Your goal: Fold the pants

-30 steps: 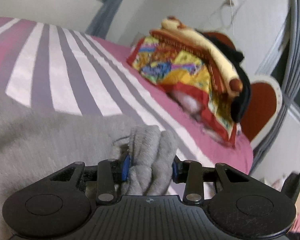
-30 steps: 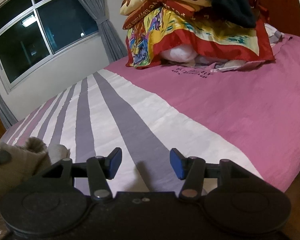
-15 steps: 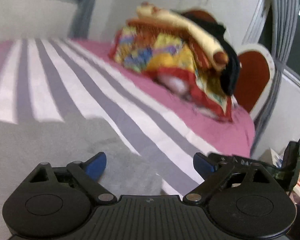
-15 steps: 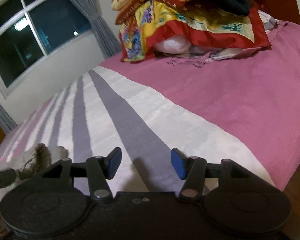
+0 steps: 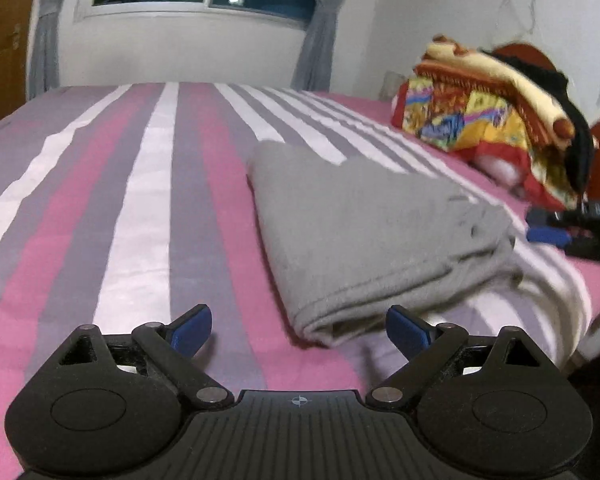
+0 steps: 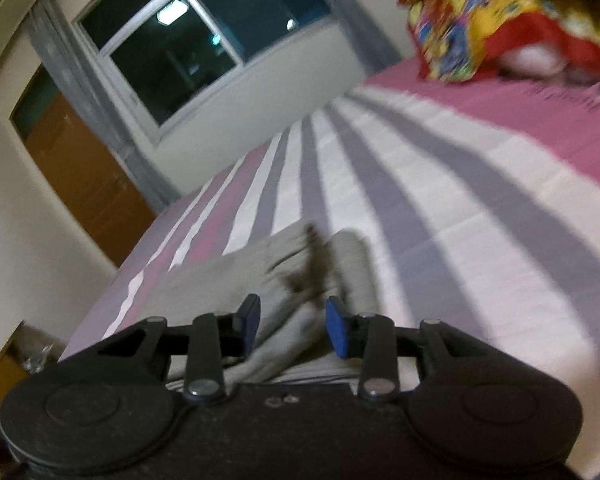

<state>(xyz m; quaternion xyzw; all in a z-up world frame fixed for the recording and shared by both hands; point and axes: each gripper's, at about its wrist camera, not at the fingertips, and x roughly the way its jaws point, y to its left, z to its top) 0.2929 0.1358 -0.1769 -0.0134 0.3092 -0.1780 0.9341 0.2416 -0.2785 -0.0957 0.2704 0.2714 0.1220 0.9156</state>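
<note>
- Left wrist view is showing the grey pants [image 5: 364, 236] lying folded into a thick, layered bundle on the striped bedspread [image 5: 148, 208], just right of centre in the frame.
- The left gripper [image 5: 299, 330] is hanging with its jaws spread wide and nothing between them; the bundle's near folded edge is sitting just beyond the right fingertip.
- At the right edge of that view the right gripper [image 5: 548, 226] is reaching toward the bundle's far corner.
- In the right wrist view that right gripper [image 6: 292, 326] is closing its jaws with a ridge of grey cloth between them; the pads are not yet pressing on it, as far as the blur allows.
- The fabric is looking soft, light and floppy, probably fleece: layers are likely to slide apart, so pinching all layers at a corner or folded edge seems wisest.
- Motion blur is smearing the right wrist view; the dark shape above the cloth there is hard to identify.
- The colourful bedding pile [image 5: 496, 120] is partly cut off, and the pants' waistband and cuffs are hidden inside the folds.
</note>
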